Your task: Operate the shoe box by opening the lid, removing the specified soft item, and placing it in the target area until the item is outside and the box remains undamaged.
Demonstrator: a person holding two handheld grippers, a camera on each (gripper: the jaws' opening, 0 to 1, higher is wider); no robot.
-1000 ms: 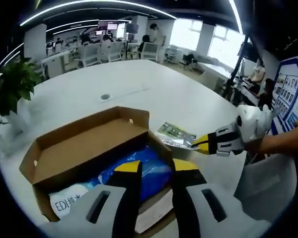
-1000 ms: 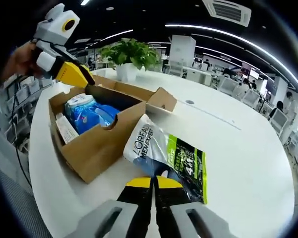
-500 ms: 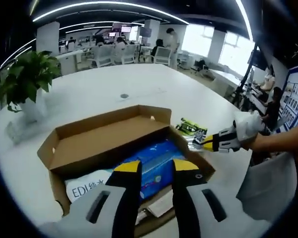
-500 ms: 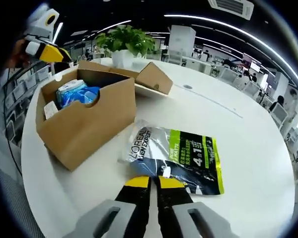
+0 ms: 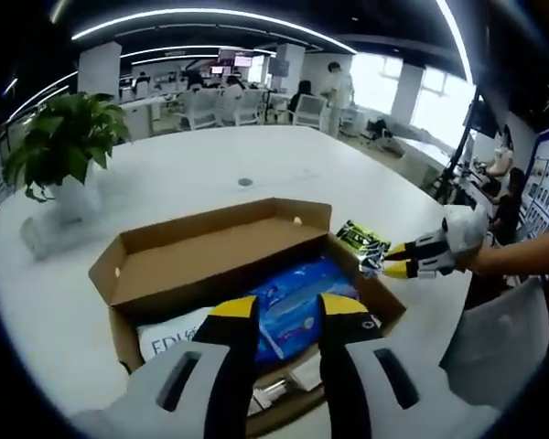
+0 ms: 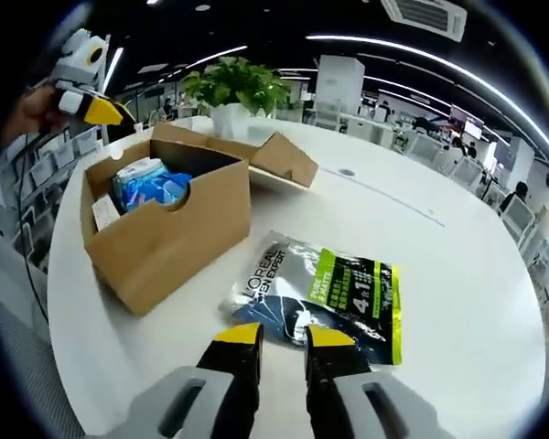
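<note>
Pouch (image 6: 325,294) flat on table (image 6: 457,265) beside open box (image 6: 169,229) — both tongs (image 6: 282,337) spread.

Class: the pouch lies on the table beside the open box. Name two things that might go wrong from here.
1. The right gripper is open right at the pouch; pulling back carelessly may drag it.
2. The left gripper hovers over the box; lowering it may dent the cardboard or squash the blue pack.

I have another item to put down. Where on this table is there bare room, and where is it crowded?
Bare white tabletop stretches beyond the grey-and-green soft pouch, and between the open cardboard shoe box and the potted green plant. Crowded: inside the box, and where the pouch lies beside it.
</note>
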